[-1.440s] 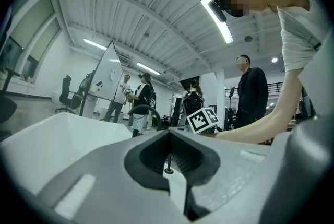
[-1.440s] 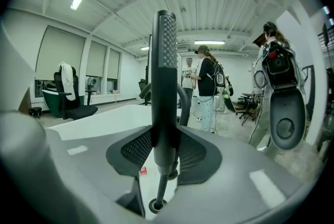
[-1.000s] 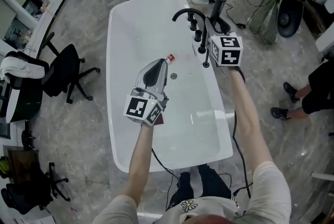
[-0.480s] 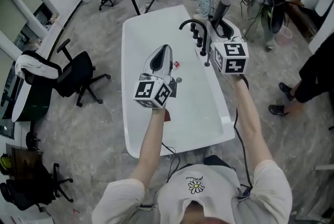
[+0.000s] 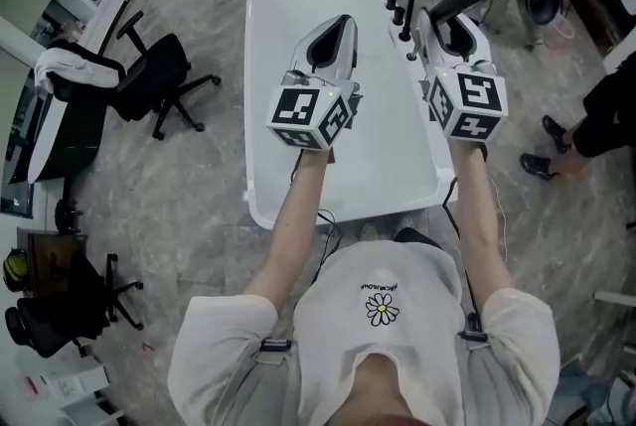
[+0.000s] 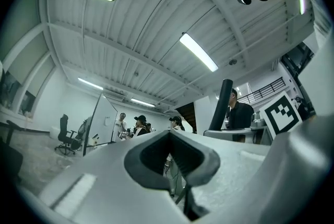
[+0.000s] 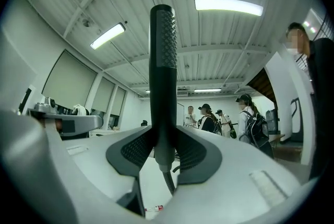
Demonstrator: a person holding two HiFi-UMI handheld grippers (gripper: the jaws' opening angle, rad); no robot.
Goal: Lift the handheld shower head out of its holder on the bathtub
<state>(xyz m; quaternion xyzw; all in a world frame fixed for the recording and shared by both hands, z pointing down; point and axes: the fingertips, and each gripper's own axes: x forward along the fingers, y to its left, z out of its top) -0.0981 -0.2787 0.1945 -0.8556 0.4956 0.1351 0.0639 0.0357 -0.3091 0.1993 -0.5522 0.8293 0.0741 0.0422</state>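
Head view: the right gripper [image 5: 452,17] covers the tub's [image 5: 298,27] right rim beyond it; the holder cannot be made out there.

Right gripper view: the shower head's [image 7: 162,61] hose [image 7: 168,181] drops out of sight behind the gripper's own fingers [image 7: 250,176]. A small red-capped item [image 7: 151,209] low in the tub is too small to identify.

White bathtub [image 5: 386,151] stands on grey marbled floor [image 5: 199,201]
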